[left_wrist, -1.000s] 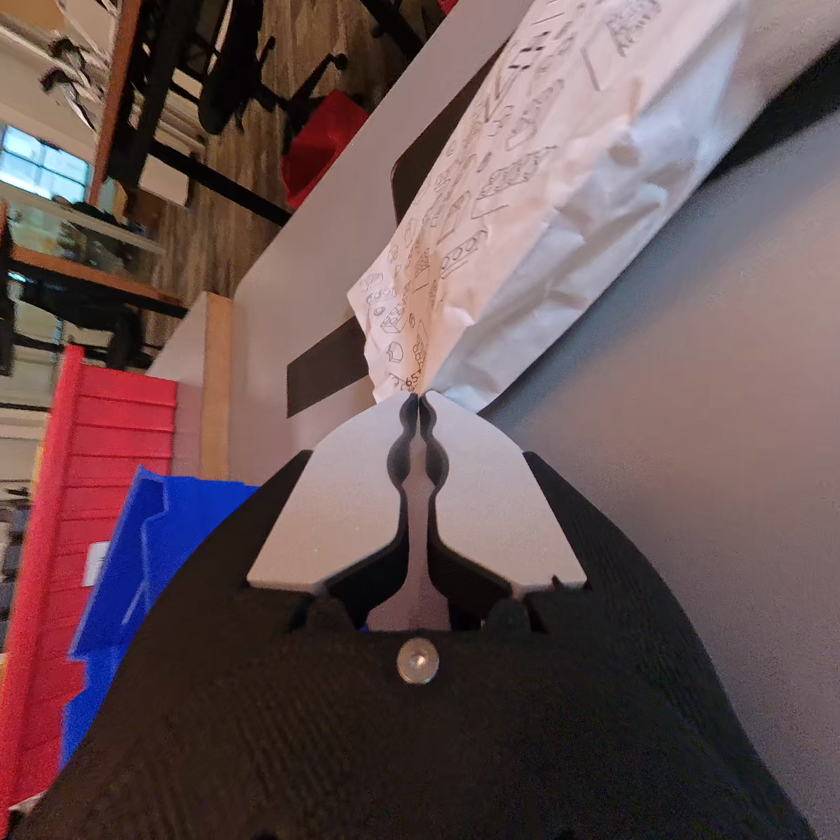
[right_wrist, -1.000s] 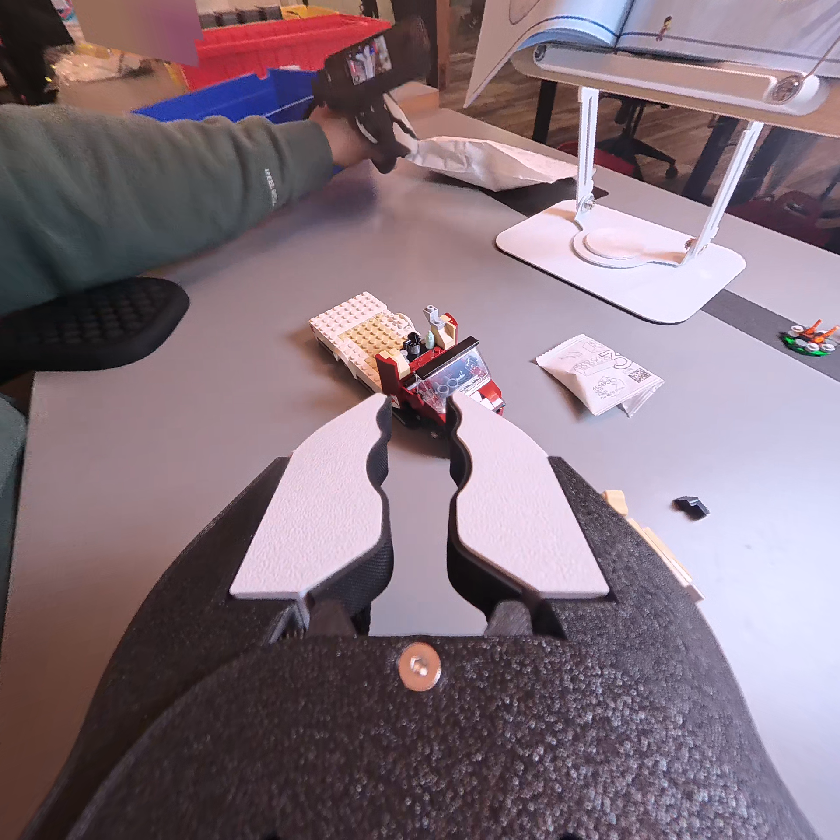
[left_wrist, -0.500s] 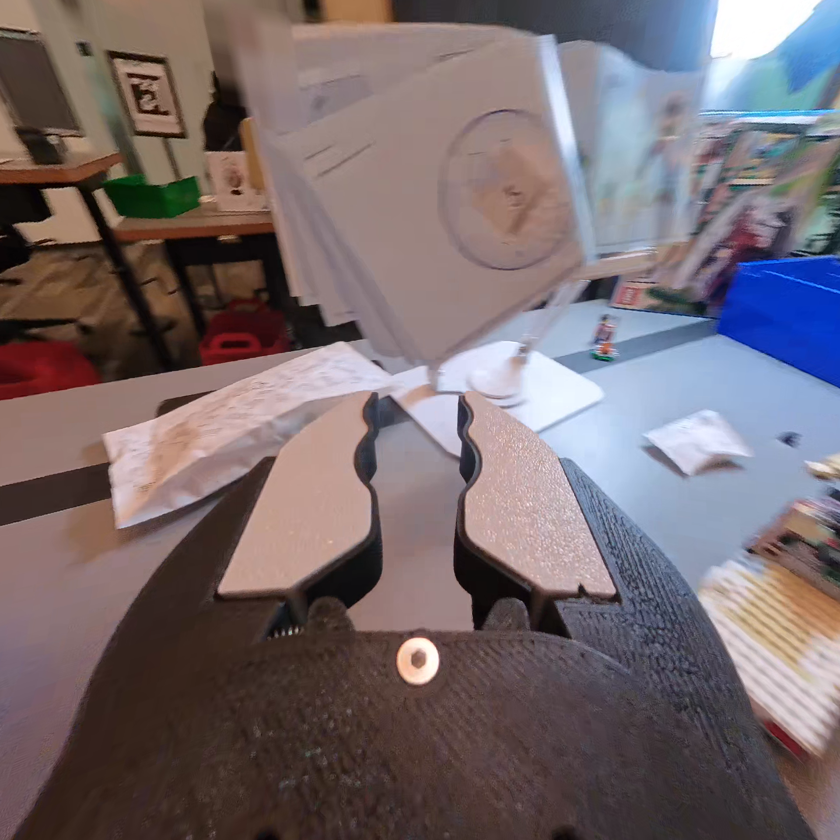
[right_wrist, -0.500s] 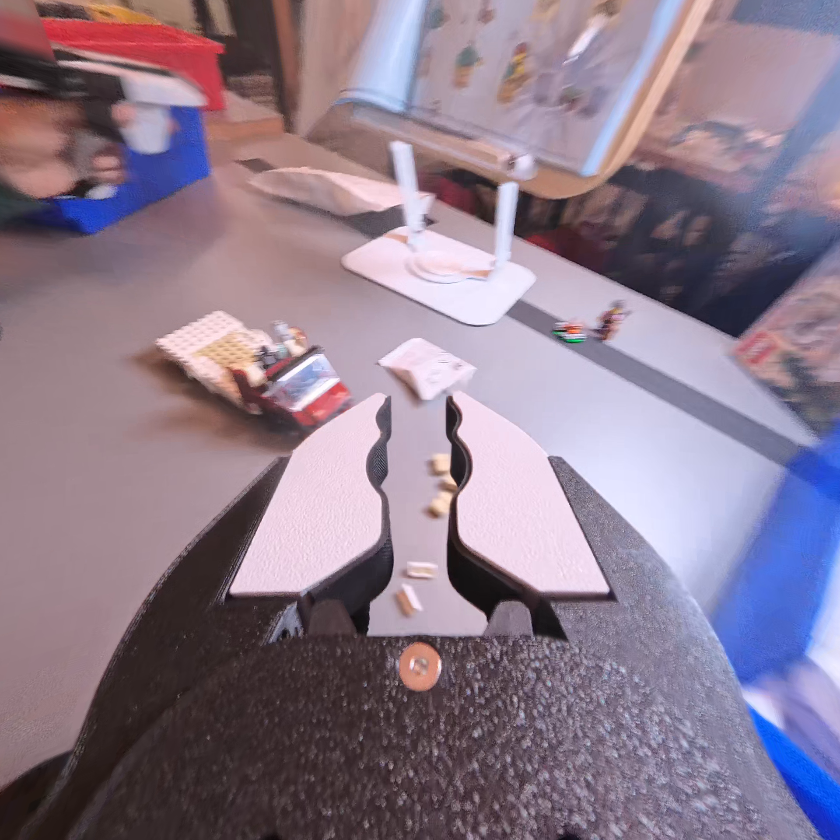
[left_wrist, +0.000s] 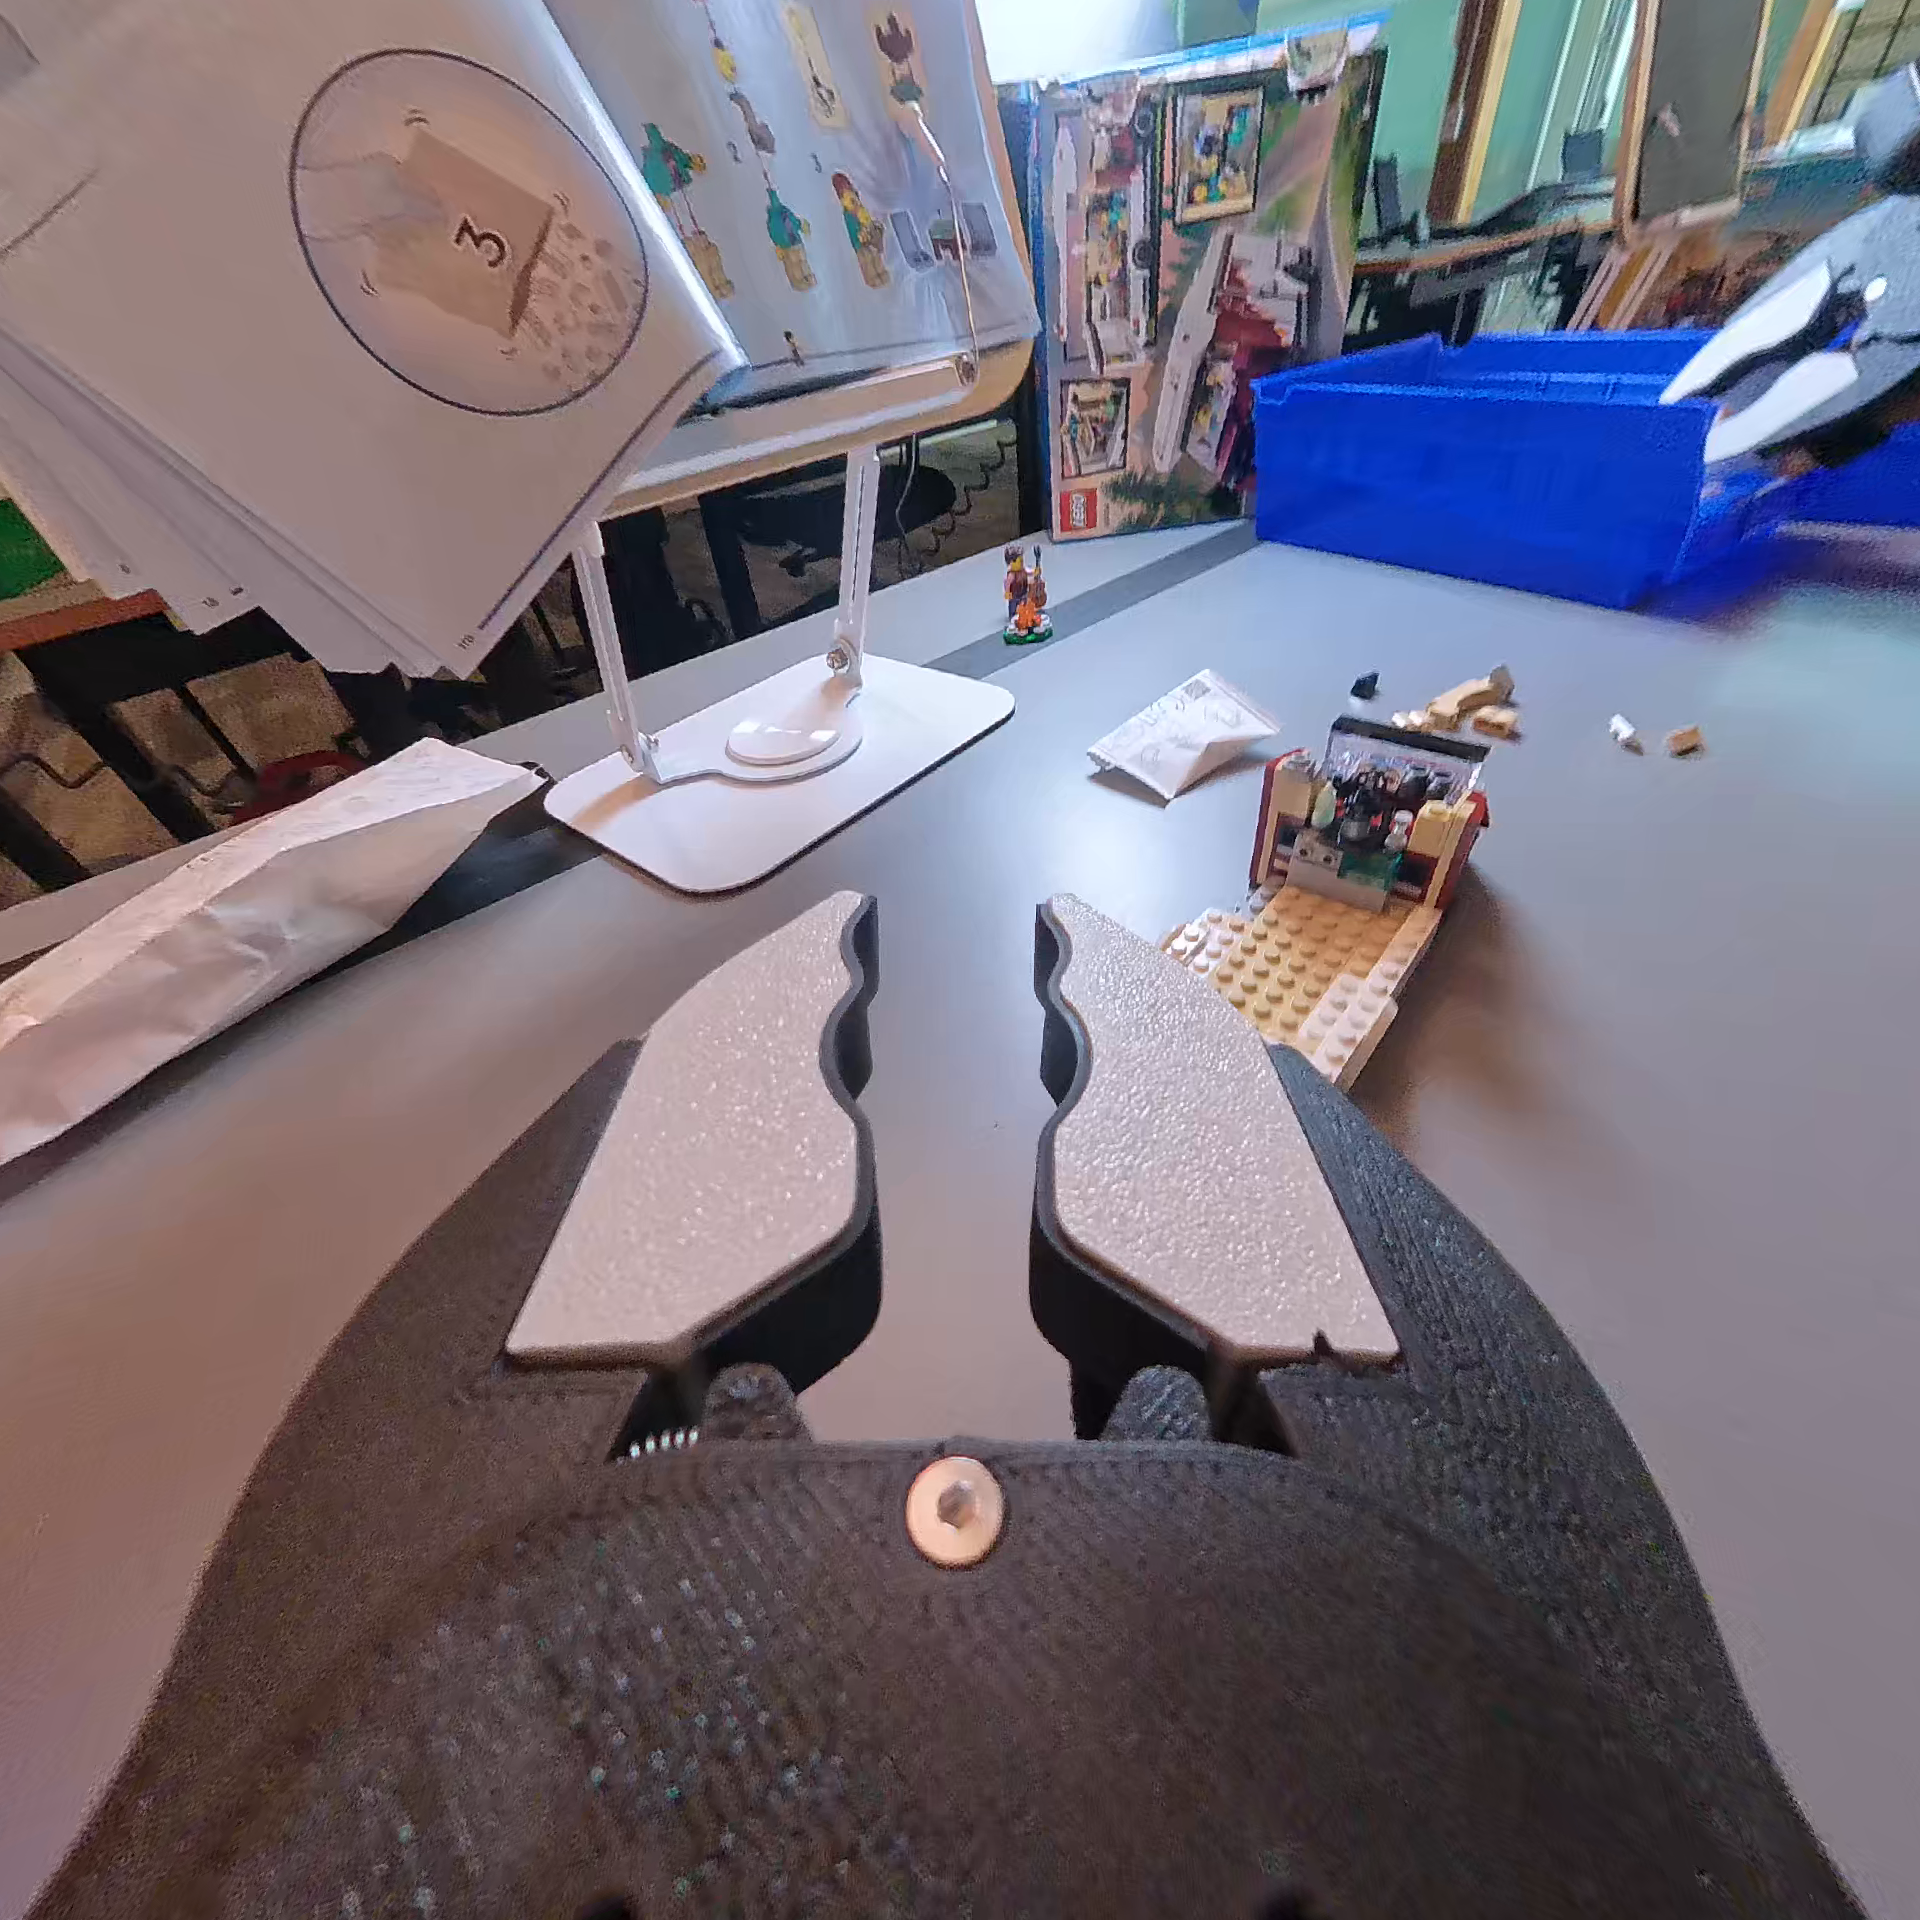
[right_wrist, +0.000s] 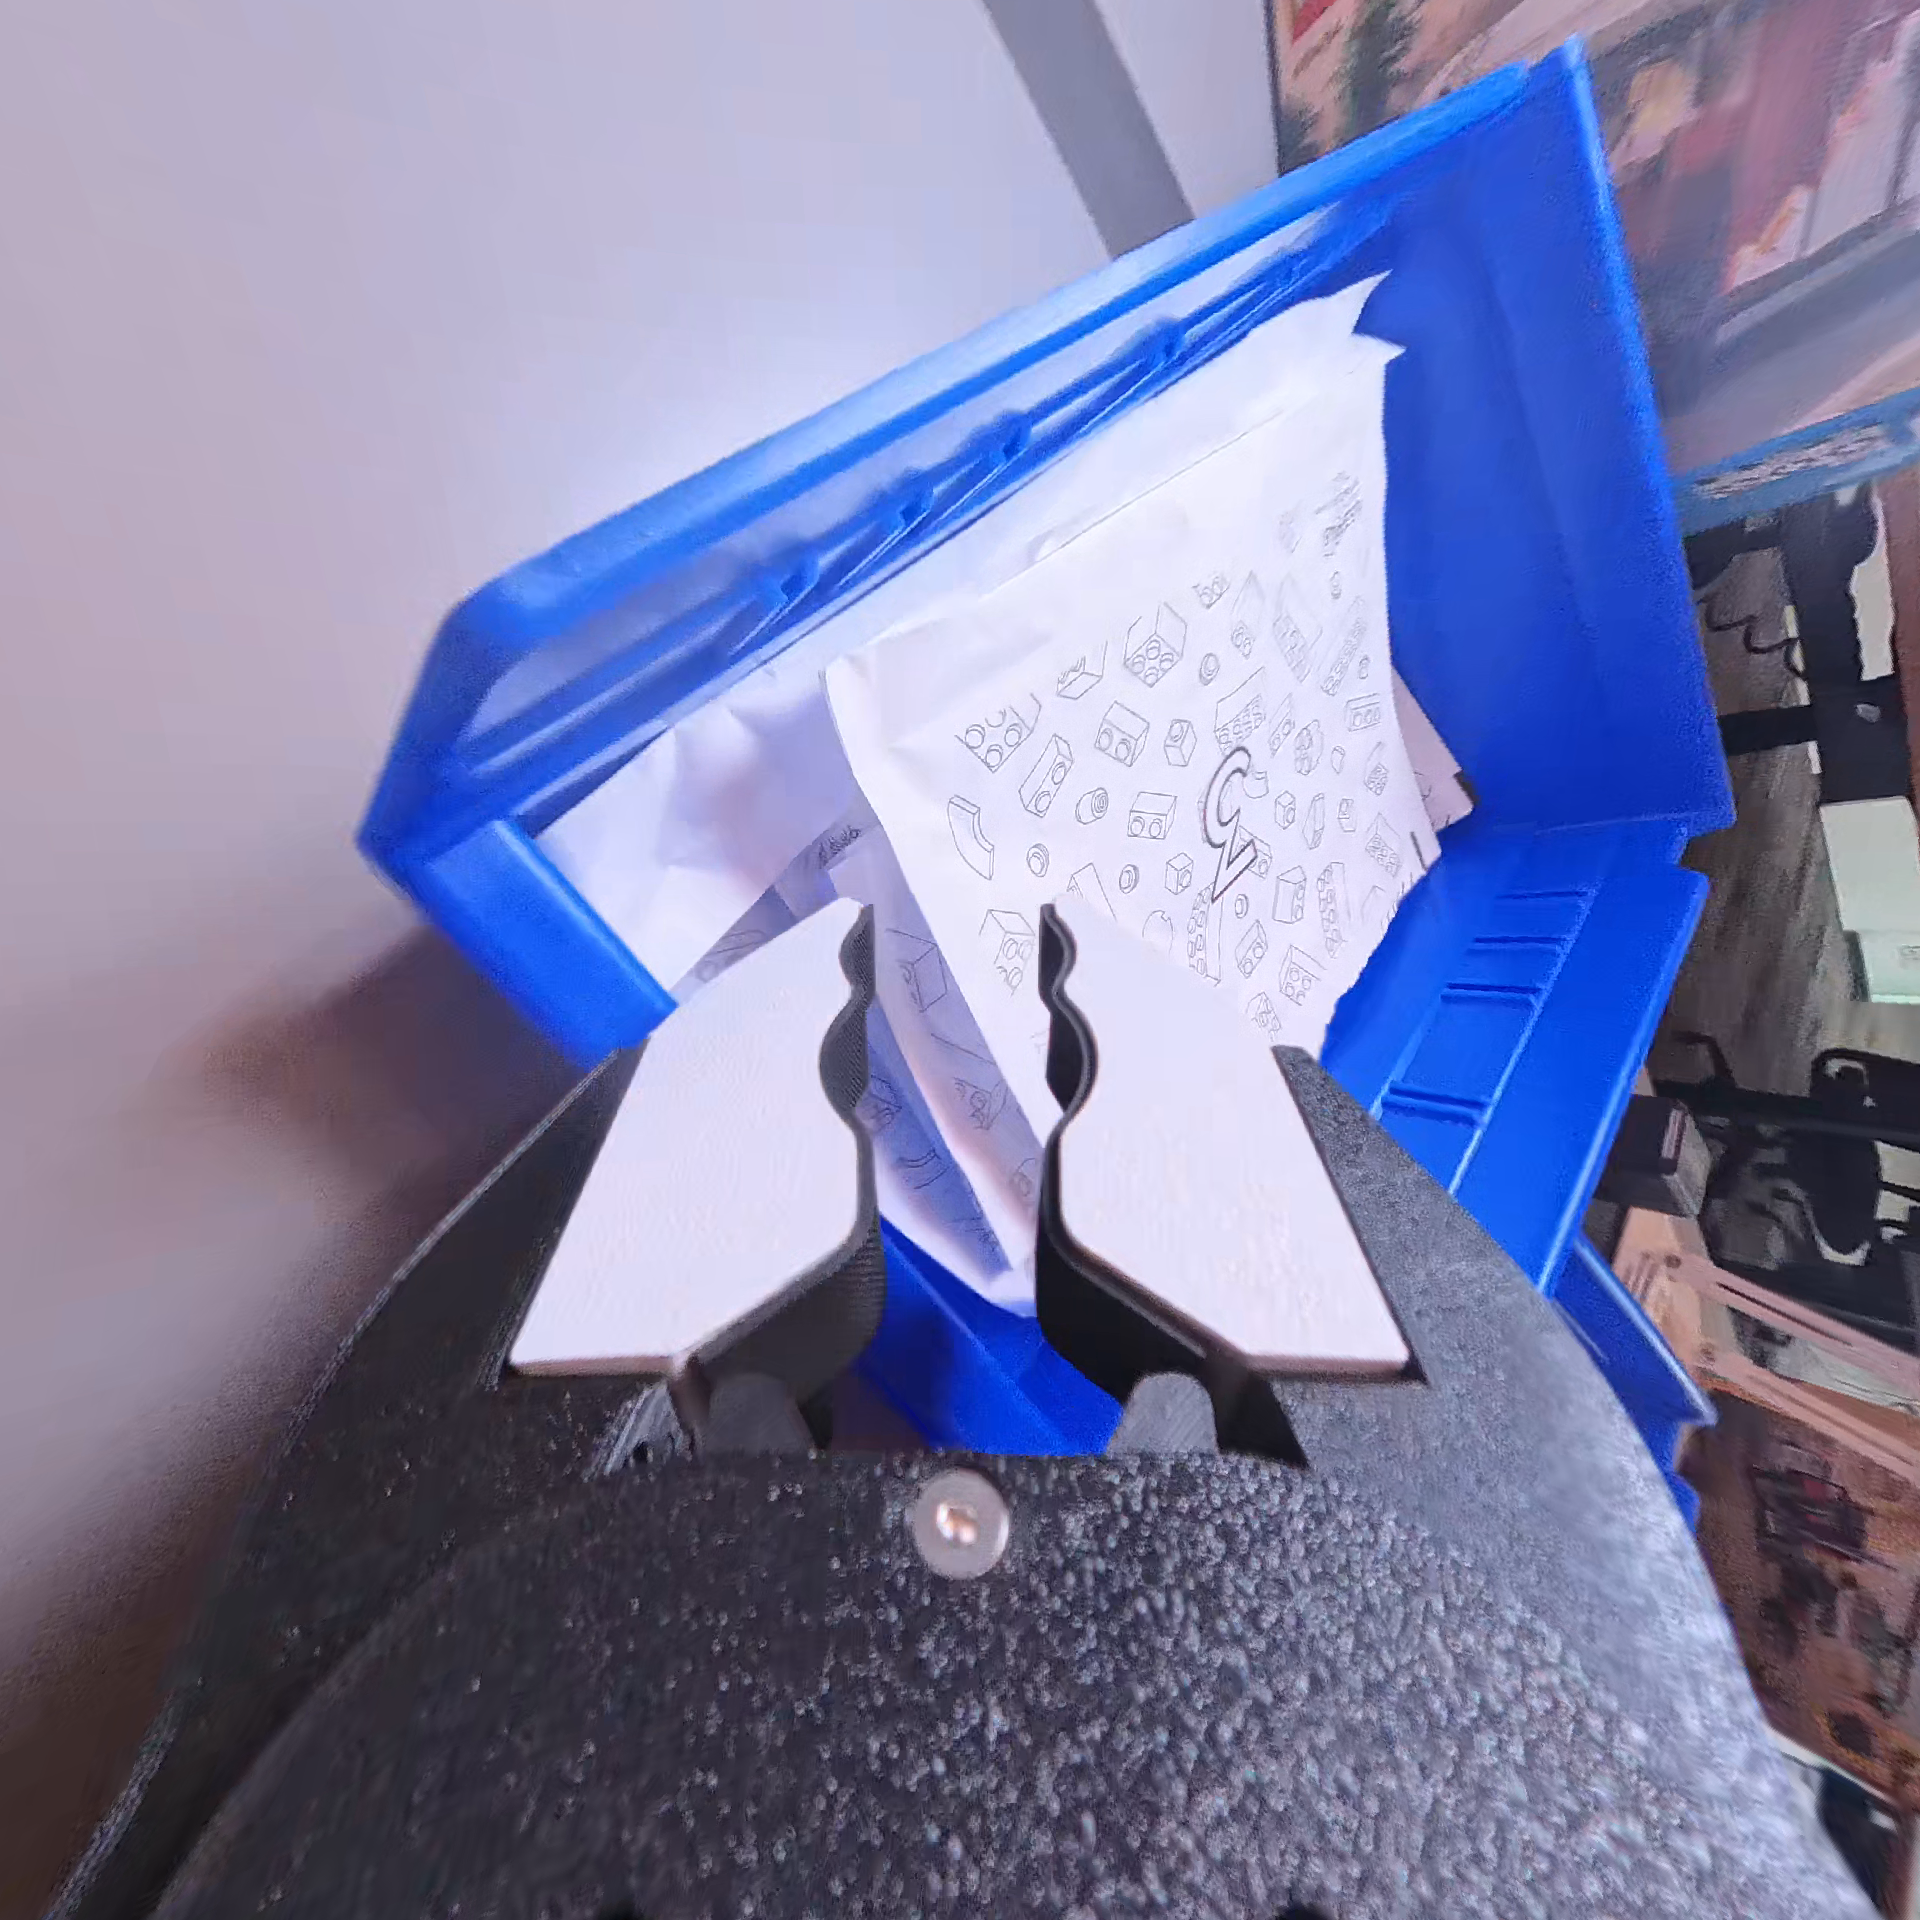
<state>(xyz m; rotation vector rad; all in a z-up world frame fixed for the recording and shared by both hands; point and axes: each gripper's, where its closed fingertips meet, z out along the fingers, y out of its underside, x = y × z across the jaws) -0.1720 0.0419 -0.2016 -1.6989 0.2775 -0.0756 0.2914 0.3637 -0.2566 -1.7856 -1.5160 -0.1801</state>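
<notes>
Here, our left gripper (left_wrist: 956, 914) hovers over bare grey table (left_wrist: 1558, 1247), jaws apart on nothing, a tan-and-red brick model (left_wrist: 1340, 883) just to its right and a long white paper bag (left_wrist: 239, 914) to its left. Our right gripper (right_wrist: 954, 925) hangs jaws apart over a blue plastic bin (right_wrist: 1538, 623), above white paper bags printed with brick outlines (right_wrist: 1143, 727), not pressing them. We judge that a careless sweep could knock the model apart, or a closing pinch could catch two bags.
</notes>
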